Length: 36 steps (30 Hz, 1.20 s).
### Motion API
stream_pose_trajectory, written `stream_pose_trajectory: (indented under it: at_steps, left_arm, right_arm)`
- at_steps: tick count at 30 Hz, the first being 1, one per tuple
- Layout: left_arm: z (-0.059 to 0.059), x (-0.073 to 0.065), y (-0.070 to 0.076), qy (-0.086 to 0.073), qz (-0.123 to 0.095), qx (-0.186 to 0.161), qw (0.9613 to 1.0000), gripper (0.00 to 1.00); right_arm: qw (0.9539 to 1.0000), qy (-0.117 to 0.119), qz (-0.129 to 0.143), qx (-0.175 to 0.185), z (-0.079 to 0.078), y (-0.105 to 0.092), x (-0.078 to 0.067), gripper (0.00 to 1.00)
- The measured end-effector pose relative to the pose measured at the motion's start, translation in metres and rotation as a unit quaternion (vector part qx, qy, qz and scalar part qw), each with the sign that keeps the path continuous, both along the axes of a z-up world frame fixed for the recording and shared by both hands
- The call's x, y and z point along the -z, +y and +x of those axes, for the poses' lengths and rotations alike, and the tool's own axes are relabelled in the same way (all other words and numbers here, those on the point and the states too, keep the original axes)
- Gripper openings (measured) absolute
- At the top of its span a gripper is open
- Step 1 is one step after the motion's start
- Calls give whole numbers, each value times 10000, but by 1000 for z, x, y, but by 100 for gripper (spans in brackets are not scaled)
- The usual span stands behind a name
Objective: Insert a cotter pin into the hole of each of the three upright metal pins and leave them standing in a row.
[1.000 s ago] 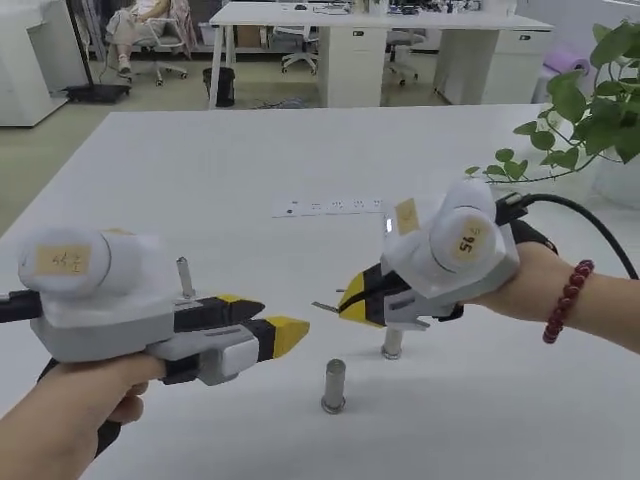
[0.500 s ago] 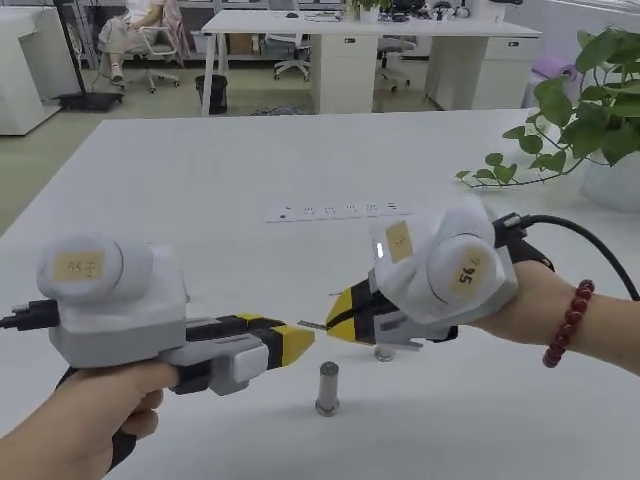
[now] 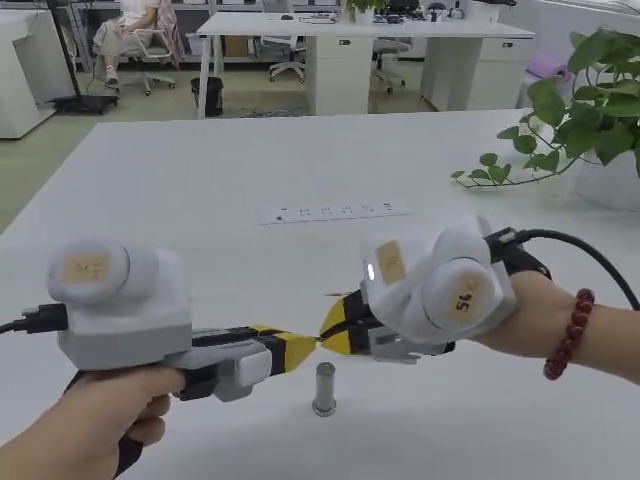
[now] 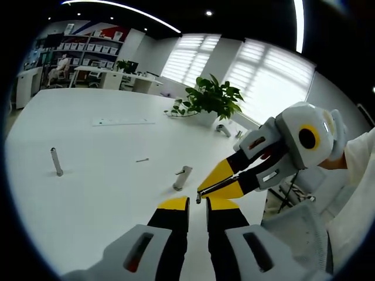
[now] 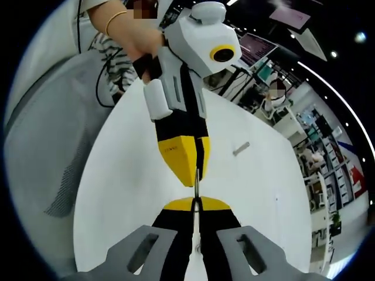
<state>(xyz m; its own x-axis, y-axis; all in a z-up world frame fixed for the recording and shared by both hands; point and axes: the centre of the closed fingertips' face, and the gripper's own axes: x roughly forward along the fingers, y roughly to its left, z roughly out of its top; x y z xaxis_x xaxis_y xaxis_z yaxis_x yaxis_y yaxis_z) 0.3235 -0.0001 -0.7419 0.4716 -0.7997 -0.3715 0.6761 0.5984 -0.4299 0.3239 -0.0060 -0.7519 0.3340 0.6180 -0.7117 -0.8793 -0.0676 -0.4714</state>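
I held the left tongs (image 3: 298, 348) and the right tongs (image 3: 328, 335) tip to tip above the white desk (image 3: 250, 150). The right tongs were closed on a thin cotter pin (image 5: 197, 184), which stuck straight out past their yellow tips. Its free end reached the narrow slit between the left tongs' jaws. I could not tell whether those jaws pinched it or stood almost shut around it.

In the head view, just below the meeting tips, 1 metal pin (image 3: 324, 388) stood upright on the desk, touching neither tongs. In the left gripper view, a 2nd metal pin (image 4: 55, 161) stood upright well apart to the left. A loose cotter pin (image 4: 142, 159) lay flat on the desk farther back.
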Motion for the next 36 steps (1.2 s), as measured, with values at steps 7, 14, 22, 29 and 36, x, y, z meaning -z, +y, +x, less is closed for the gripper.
stream_pose_trajectory:
  at_steps: [7, 14, 22, 29, 36]
  left_arm:
    - [-1, 3, -2, 63, -27, 37, 10000, 5]
    - [-1, 7, -2, 173, -52, 26, 9998, 2]
    - [-2, 6, -1, 291, -255, -34, 9992, 1]
    - [-4, 5, -1, 222, -187, -11, 9996, 0]
    - [-3, 9, 1, 101, 2, 10, 9999, 0]
  right_arm:
    - [10000, 13, -24, -79, -3, 2, 1, 2]
    - [9998, 13, -41, -168, -6, 5, 2, 2]
    - [9998, 39, -6, -213, -7, 6, 1, 3]
    - [9997, 72, 44, -230, -9, 7, 1, 3]
    - [9978, 479, 450, 53, -8, 7, 1, 8]
